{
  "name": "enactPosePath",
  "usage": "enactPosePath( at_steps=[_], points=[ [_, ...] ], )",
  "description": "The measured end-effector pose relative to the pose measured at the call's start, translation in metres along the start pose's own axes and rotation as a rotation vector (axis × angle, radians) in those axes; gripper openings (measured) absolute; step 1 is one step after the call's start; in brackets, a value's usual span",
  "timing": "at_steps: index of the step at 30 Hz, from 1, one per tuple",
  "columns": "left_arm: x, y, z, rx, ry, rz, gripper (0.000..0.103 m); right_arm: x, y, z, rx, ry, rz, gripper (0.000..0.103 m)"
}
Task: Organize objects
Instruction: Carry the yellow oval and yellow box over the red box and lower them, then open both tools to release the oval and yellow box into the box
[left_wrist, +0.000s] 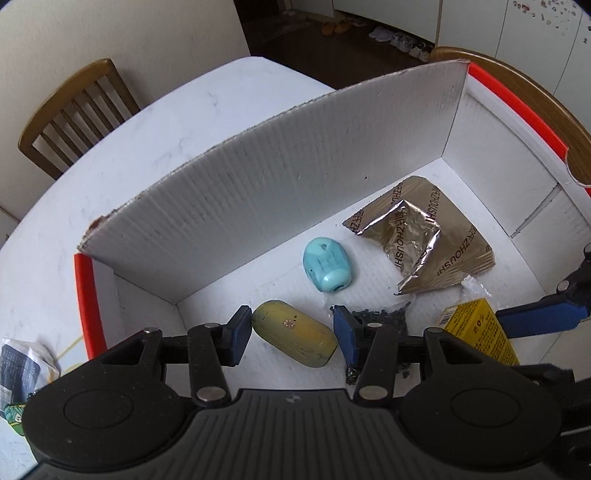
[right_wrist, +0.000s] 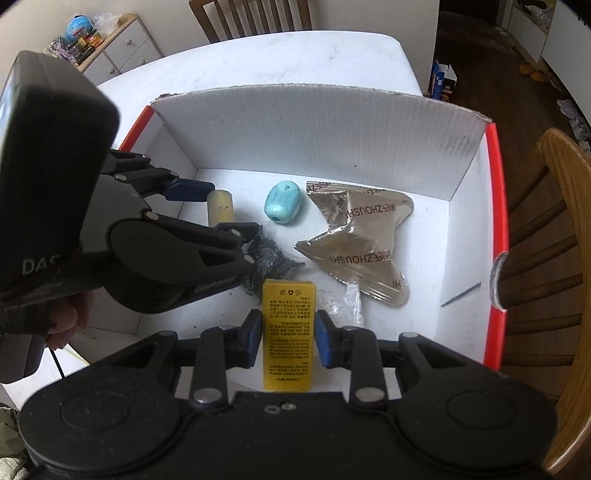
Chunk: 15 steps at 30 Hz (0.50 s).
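Right hand-held gripper (right_wrist: 283, 338) tilted steeply down, clamping yellow box (right_wrist: 289, 332) over carton (right_wrist: 495, 206). Left hand-held gripper (left_wrist: 291, 334) angled down, pads touching yellow case (left_wrist: 295, 338) on carton floor. Only right view shows person's fingers (right_wrist: 62, 321).

Soft, even daylight seen; faint shadows cast beyond claw on box floor (left_wrist: 373, 280). Glare noted on foil packet (right_wrist: 364, 240). Strong fisheye bending, dark corners. Focus sharp throughout.
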<state>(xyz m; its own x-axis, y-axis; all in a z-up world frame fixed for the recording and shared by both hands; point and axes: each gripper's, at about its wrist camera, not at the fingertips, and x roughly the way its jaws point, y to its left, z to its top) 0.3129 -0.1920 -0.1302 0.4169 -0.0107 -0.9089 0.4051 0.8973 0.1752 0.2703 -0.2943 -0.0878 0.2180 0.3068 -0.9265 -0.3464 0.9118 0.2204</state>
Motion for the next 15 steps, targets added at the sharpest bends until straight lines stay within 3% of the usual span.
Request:
enactPosePath(
  at_steps=[8,12,15],
  points=[
    [0.0043,0.002,0.0017,-0.016,0.025,-0.016,0.049,0.0017,-0.0027,0.0016,0.016,0.007,0.037,0.03],
    [0.0016,0.0035,0.0019,-0.03,0.018,-0.002,0.065,-0.0009,-0.0021,0.0002,0.013,0.0,0.033,0.033],
    [-0.0028,0.0051,0.0013,-0.04,0.006,-0.006,0.066,-0.0066,-0.0069,-0.0014,0.032,-0.016,0.042,0.037]
  ],
)
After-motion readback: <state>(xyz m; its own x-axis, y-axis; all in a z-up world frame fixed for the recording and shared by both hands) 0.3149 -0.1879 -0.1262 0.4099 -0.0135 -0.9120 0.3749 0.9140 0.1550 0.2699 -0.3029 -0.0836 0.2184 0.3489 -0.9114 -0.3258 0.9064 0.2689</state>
